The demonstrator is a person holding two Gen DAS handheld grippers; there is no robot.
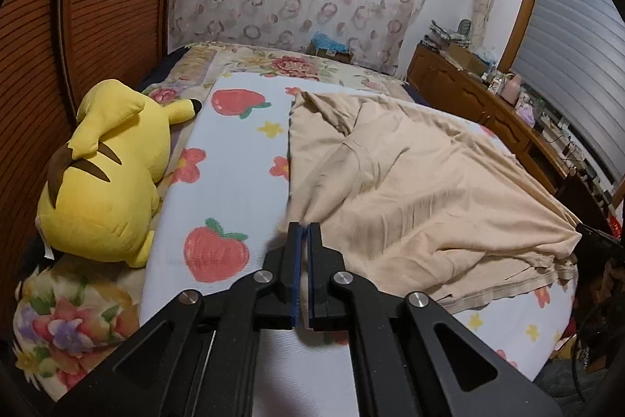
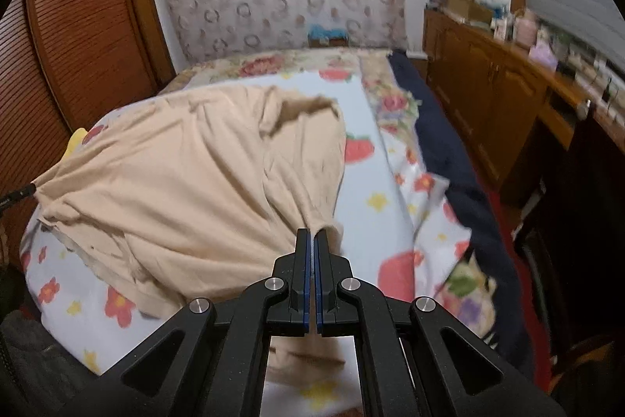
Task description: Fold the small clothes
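A beige garment [image 1: 410, 182] [image 2: 195, 174] lies crumpled on a white bed sheet [image 1: 234, 182] [image 2: 375, 182] printed with strawberries and flowers. My left gripper [image 1: 304, 226] is shut on the garment's near left corner, where the cloth bunches into its fingertips. My right gripper [image 2: 312, 235] is shut on the near right corner, and some beige cloth hangs below its jaws. The cloth stretches between the two grips. Each gripper's black tip shows at the edge of the other view: the right gripper [image 1: 597, 241] and the left gripper [image 2: 17, 196].
A yellow plush toy [image 1: 105, 174] lies on the bed left of the sheet. Louvred wooden doors [image 1: 97, 6] stand along the left. Wooden cabinets [image 2: 488, 85] with clutter on top run along the right. A navy blanket [image 2: 449, 163] edges the bed's right side.
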